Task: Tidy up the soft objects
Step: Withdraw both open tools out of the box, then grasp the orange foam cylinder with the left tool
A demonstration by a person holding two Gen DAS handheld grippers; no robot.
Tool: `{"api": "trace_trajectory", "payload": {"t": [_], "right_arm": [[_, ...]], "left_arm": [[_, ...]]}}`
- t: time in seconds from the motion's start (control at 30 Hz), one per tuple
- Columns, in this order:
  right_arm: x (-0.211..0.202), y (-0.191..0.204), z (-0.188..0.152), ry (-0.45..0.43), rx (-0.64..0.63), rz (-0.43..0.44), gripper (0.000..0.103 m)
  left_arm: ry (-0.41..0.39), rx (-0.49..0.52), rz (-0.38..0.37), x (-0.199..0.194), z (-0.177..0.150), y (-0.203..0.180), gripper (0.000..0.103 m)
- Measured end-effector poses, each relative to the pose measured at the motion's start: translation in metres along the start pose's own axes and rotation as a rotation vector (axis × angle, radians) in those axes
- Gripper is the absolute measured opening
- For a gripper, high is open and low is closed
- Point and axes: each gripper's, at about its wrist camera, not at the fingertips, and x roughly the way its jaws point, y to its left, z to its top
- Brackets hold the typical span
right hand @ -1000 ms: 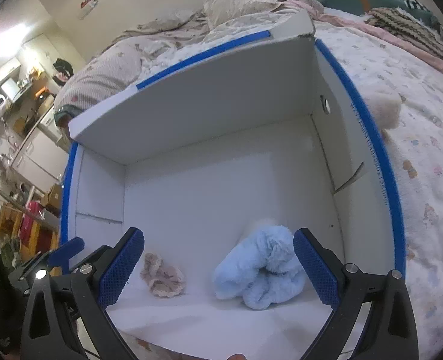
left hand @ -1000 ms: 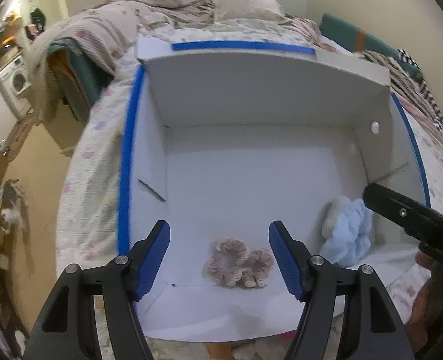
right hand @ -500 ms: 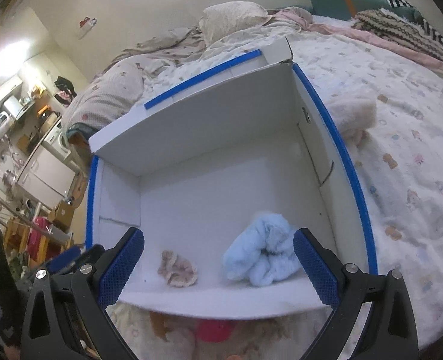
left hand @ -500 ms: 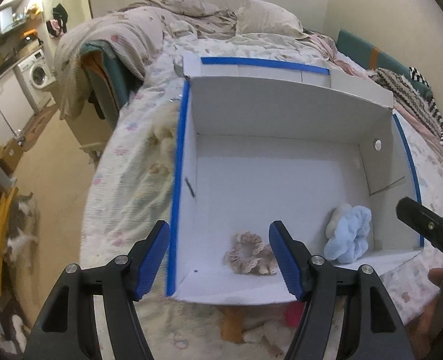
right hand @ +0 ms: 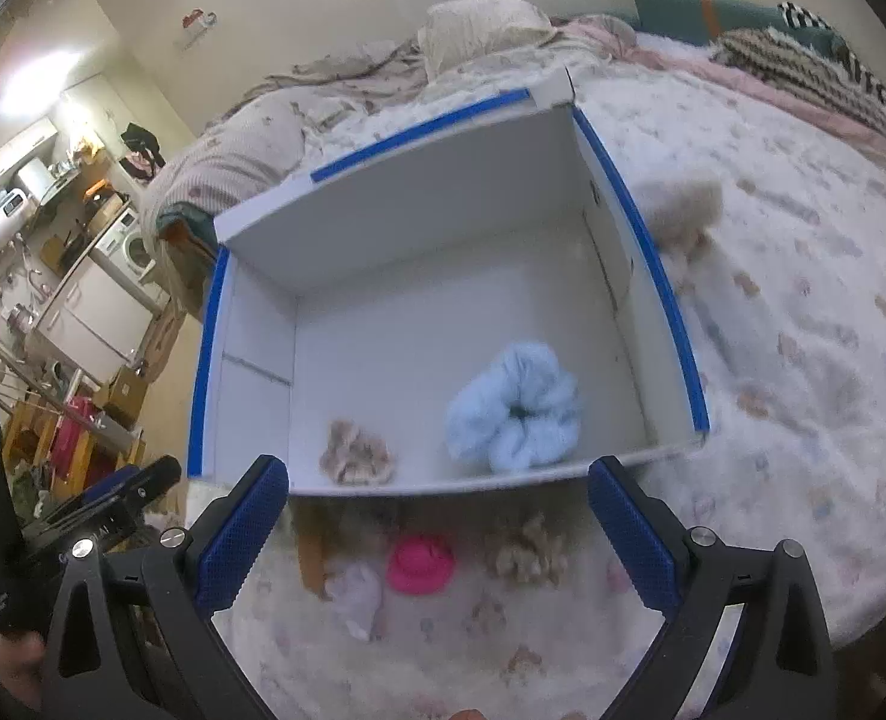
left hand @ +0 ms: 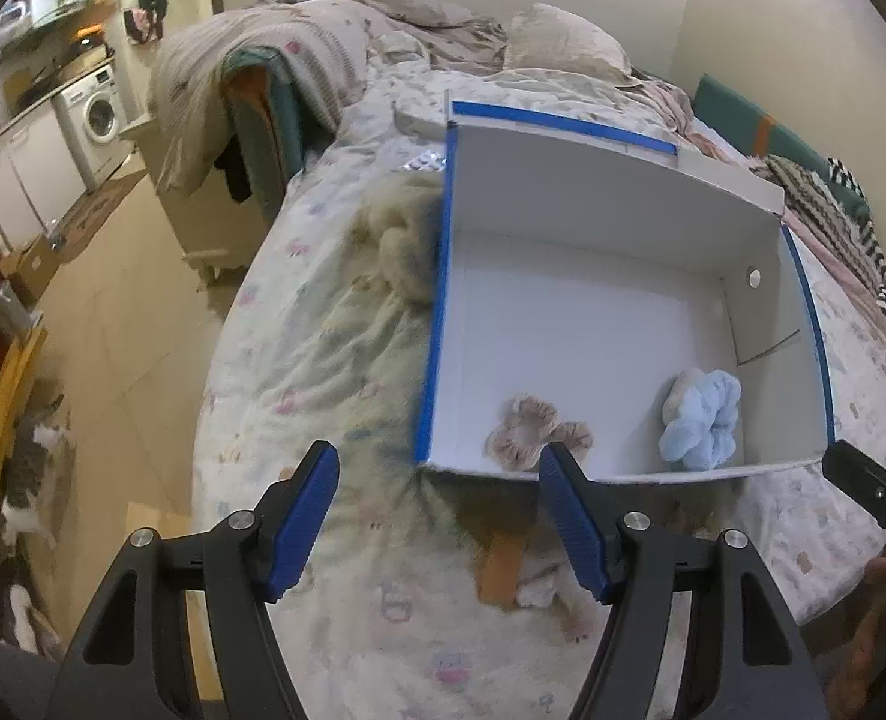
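Scrunchies (right hand: 511,417) lie boxed, beyond the empty right tool (right hand: 440,531).

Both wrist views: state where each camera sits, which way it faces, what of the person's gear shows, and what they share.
Left wrist: behind the open left claw, above the bed's near left edge, facing the white box; the right claw's tip shows at right.
Right wrist: behind the open right claw, facing the box head-on; the left claw shows at left.
Shared: box, blue scrunchie, beige scrunchie.

Washing machine (left hand: 102,114), cat (left hand: 29,480), bed pillow (left hand: 562,42).
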Motion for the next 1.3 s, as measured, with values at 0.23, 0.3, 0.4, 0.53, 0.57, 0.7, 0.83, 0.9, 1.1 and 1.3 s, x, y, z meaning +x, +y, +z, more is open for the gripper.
{"api": "trace_trajectory", "payload": {"t": [0.23,0.3,0.4,0.53,0.57,0.7,0.83,0.9,1.1,1.3], "right_arm": [[0.011,-0.004,-0.023,0.086,0.05,0.03,0.103],[0.02,0.0,-0.025,0.119,0.041,0.044,0.103],[0.028,0.005,-0.028,0.14,0.03,0.042,0.103],[0.039,0.011,-0.029,0.162,0.032,0.04,0.103],[0.042,0.012,-0.029,0.167,0.029,0.037,0.103],[0.049,0.012,-0.028,0.181,0.029,0.024,0.103],[0.055,0.005,-0.026,0.195,0.051,0.027,0.103],[0.056,0.002,-0.025,0.201,0.058,0.029,0.103],[0.06,0.002,-0.023,0.215,0.045,0.033,0.103],[0.065,0.004,-0.024,0.231,0.041,0.036,0.103]], "left_arm": [[0.03,-0.021,-0.039,0.009,-0.02,0.017,0.067],[0.051,-0.026,-0.037,0.016,-0.022,0.022,0.067],[0.084,-0.031,-0.036,0.024,-0.025,0.027,0.066],[0.169,-0.029,-0.081,0.044,-0.031,0.026,0.065],[0.19,-0.024,-0.087,0.049,-0.034,0.024,0.064],[0.287,0.005,-0.15,0.076,-0.042,0.002,0.055],[0.338,0.058,-0.151,0.096,-0.049,-0.021,0.045],[0.369,0.066,-0.149,0.107,-0.052,-0.028,0.043],[0.444,0.048,-0.143,0.123,-0.056,-0.035,0.017],[0.426,0.043,-0.157,0.113,-0.054,-0.031,0.009]]}}
